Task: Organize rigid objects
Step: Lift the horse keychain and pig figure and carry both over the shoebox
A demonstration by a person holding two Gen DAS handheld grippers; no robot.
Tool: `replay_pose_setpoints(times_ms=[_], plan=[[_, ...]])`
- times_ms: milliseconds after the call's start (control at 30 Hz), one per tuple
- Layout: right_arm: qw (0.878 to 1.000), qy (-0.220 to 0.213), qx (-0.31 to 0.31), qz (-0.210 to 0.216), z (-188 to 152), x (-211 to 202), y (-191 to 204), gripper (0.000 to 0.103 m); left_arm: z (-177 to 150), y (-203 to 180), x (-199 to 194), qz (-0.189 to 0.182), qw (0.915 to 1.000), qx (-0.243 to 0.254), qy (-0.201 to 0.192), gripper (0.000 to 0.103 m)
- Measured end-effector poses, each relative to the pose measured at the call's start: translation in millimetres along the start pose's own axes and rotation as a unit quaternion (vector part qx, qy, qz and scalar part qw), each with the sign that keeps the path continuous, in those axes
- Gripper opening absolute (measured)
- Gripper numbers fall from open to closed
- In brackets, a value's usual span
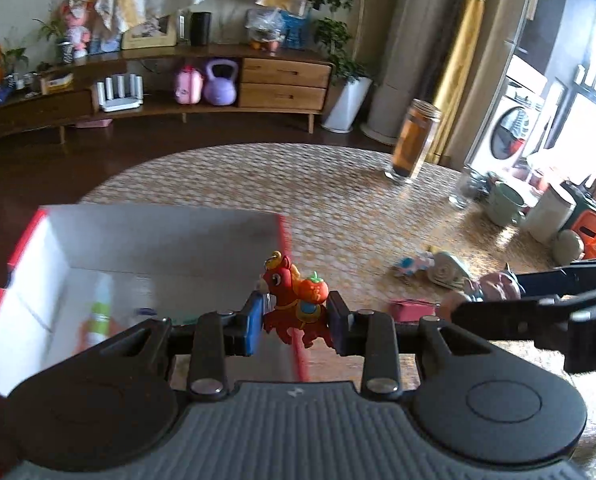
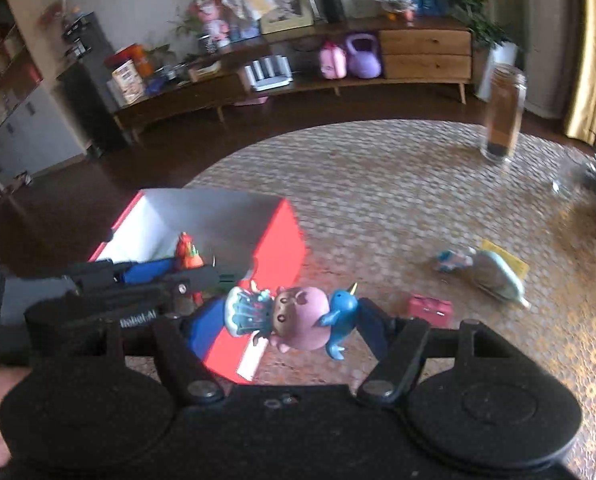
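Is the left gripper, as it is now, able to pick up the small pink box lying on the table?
Probably not yet. The left gripper is shut on a red toy horse, so its jaws are occupied, though nothing blocks the small pink box.

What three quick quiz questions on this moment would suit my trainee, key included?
1. True or false: the left gripper is shut on the red horse figure.
2. What does the right gripper hold? A) the tall glass jar B) the pink toy cluster C) the small pink case
3. Fill in: the open red box sits on the ____ table mat.

Key: 1 true; 2 B; 3 woven.
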State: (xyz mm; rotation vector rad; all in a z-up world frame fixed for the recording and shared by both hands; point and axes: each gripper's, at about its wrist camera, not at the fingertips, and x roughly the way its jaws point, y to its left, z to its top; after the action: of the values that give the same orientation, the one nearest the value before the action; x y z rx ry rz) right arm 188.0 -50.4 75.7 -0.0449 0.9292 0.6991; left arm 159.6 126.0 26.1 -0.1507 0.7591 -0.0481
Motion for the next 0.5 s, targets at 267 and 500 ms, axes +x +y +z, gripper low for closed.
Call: replay_pose_setpoints(times_ms=[267,500], plan=[[0.999,0.015,-0.039,0.01,2.2,30.2,49.3,0.071,0.8,61.1,-16.6,0.035,0.9992,-0.018,0.003,0.033],[0.997,0.032,-0.072,0.01,2.7,64.3,86.4,0.071,-0.6,118.7,-12.0,0.062,0.997,-0.041,0.021,0.033]])
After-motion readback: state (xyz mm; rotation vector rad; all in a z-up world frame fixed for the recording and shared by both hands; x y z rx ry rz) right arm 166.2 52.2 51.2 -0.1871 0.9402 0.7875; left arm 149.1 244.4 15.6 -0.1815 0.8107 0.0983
